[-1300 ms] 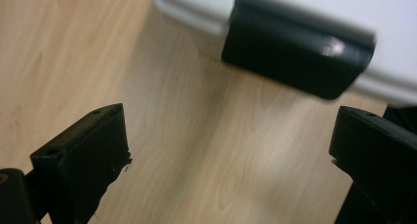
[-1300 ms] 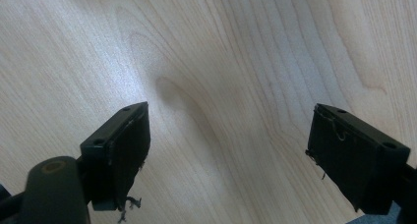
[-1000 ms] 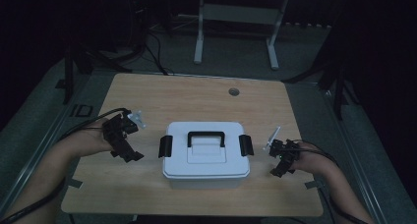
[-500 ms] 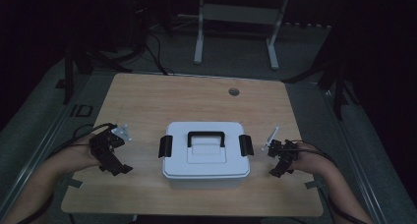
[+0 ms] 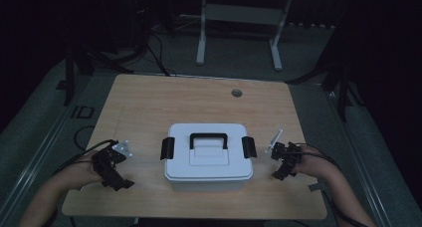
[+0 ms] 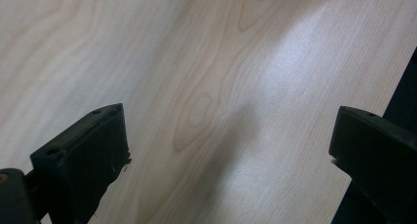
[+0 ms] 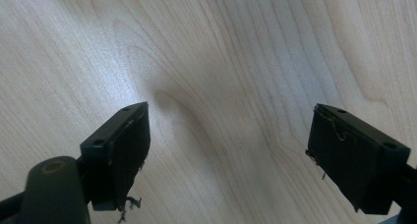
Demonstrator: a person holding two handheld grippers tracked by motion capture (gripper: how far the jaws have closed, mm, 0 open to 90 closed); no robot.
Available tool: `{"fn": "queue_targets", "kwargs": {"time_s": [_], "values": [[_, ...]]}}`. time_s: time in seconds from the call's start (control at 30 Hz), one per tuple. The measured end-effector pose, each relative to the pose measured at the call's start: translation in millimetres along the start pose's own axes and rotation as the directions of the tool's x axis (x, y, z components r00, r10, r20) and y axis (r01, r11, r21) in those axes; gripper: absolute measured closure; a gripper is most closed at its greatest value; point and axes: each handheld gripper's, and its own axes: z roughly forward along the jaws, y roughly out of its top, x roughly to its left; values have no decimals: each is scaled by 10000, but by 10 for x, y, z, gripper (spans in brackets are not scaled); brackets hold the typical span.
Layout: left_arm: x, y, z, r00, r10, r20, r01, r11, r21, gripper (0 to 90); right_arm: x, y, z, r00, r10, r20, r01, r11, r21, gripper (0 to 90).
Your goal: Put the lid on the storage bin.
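Observation:
A white lidded box [image 5: 208, 157] with a black carry handle [image 5: 208, 139] and a black latch on each end stands in the middle of the wooden table [image 5: 199, 102], toward its near edge. Left of the box, my left gripper [image 5: 118, 181] rests low over the table near the front left corner, jaws wide apart and empty [image 6: 226, 150]. To the right of the box, my right gripper [image 5: 279, 173] sits close to the table, also open with only bare wood between its jaws [image 7: 228, 155]. Neither gripper touches the box.
A round cable hole [image 5: 236, 93] lies in the far part of the table. Cables [image 5: 84, 152] trail from the grippers over the table's edges. The table's edge [image 6: 393, 86] runs close beside my left gripper. A white desk frame [image 5: 239, 18] stands on the dark floor beyond.
My left gripper has moved down and toward the front left corner of the table, away from the box. The right gripper and the box have stayed put.

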Motion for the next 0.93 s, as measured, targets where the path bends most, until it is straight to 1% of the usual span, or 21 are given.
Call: {"fn": "queue_targets", "kwargs": {"time_s": [0.2, 0.27, 0.37, 0.47, 0.53, 0.63, 0.73, 0.77, 0.8, 0.83, 0.9, 0.93], "values": [[-17, -82, 114, 9996, -156, 243, 159, 9998, -128, 11, -2, -28, 28, 9999, 98, -65, -99, 9999, -90, 160], [-24, -104, 135, 9997, -153, 189, 156, 9997, -188, 11, -2, -39, 36, 9999, 126, -72, -127, 9998, -118, 160], [-18, -137, 159, 9994, -248, 239, 255, 9993, -280, 11, -6, -51, 35, 9999, 161, -57, -162, 9998, -98, 160], [4, -197, 214, 9979, -524, 378, 536, 9980, -336, 11, -9, -60, 28, 9998, 178, -48, -178, 9998, -123, 160], [-2, -232, 245, 9981, -519, 342, 528, 9982, -268, 11, -10, -65, 24, 9998, 190, -51, -191, 9997, -142, 160], [-17, -265, 252, 9978, -524, 407, 538, 9980, -346, 11, -7, -73, 27, 9998, 190, -28, -190, 9998, -81, 160], [-31, -298, 255, 9980, -515, 371, 529, 9979, -375, 11, -9, -80, 31, 9997, 225, -33, -225, 9997, -122, 161], [-31, -316, 260, 9978, -581, 310, 593, 9974, -404, 11, -9, -81, 32, 9997, 250, -42, -250, 9996, -138, 160], [-21, -335, 266, 9980, -615, 148, 621, 9968, -503, 11, -9, -82, 34, 9996, 270, -72, -271, 9995, -166, 160], [-15, -354, 276, 9973, -725, 92, 729, 9959, -527, 11, -8, -83, 36, 9996, 274, -96, -276, 9994, -187, 161], [-15, -381, 298, 9968, -792, 123, 798, 9952, -559, 11, -4, -83, 40, 9996, 259, -120, -261, 9995, -199, 160], [-25, -390, 306, 9971, -759, 94, 763, 9957, -527, 11, -1, -83, 43, 9996, 257, -133, -260, 9995, -199, 160]]}}
